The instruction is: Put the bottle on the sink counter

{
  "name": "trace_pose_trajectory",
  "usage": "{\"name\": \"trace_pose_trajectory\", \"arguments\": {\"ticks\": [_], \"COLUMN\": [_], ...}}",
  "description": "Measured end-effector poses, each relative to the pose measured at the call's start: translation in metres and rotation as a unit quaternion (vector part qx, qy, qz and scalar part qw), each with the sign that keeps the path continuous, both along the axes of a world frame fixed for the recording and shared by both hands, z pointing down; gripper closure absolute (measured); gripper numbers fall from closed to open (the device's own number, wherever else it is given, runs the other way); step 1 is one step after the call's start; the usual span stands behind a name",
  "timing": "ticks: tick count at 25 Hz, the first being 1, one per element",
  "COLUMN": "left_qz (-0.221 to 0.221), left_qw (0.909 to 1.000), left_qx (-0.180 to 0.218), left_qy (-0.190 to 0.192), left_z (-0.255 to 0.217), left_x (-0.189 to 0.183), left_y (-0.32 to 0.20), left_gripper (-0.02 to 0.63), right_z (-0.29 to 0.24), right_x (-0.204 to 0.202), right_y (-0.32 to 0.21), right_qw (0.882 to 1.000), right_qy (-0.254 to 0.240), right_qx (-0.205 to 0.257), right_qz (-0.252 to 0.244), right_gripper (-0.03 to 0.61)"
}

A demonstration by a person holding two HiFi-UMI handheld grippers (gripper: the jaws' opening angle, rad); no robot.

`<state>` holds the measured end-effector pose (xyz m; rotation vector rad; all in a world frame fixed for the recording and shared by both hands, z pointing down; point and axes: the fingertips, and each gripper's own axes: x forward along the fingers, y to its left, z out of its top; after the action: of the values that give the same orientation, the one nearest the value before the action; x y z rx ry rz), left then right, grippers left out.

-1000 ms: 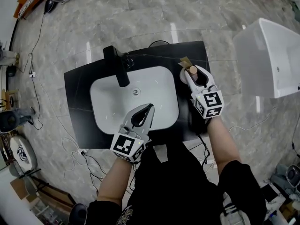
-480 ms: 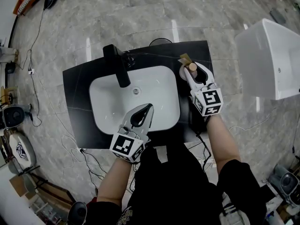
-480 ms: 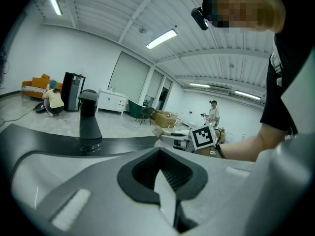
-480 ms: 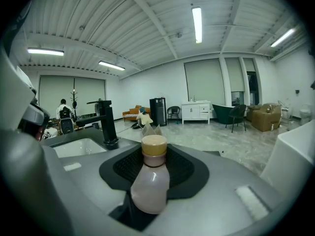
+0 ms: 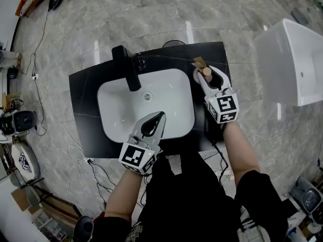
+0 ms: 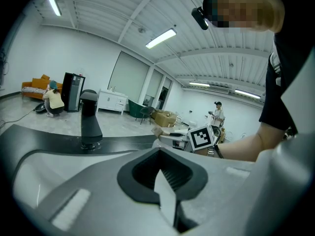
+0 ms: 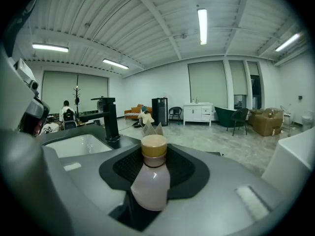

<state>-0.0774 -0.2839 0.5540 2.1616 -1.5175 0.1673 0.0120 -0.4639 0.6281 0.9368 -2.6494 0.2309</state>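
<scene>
Right gripper (image 5: 203, 76) clamps the bottle (image 7: 150, 181) upright over the sink counter (image 5: 83, 102); left gripper (image 5: 159, 117), jaws together, holds nothing. Placement seems nearly done: set-down and release remain.

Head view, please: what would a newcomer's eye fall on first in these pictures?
The white rectangular basin sunk in the black counter dominates the centre, with a black faucet at its far edge. At the counter's right, the right gripper is shut on a pale pink bottle with a tan cap; the left gripper hovers shut over the basin.
</scene>
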Motion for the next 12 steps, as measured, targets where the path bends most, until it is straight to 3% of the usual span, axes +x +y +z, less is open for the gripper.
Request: {"name": "trace_pose_trajectory", "arguments": {"ticks": [12], "left_qz": [-0.004], "left_qw": [0.9999], "left_qx": [0.012], "left_qy": [-0.003], "left_z": [-0.014], "left_x": [-0.004], "left_y": [0.027], "left_gripper": [0.614], "right_z": [-0.002], "right_x": [0.023], "right_y": [0.017], "right_qw": [0.999], "right_qy": [-0.002], "right_qx": [-0.019], "right_qz": [0.035], "right_gripper": [0.379]}}
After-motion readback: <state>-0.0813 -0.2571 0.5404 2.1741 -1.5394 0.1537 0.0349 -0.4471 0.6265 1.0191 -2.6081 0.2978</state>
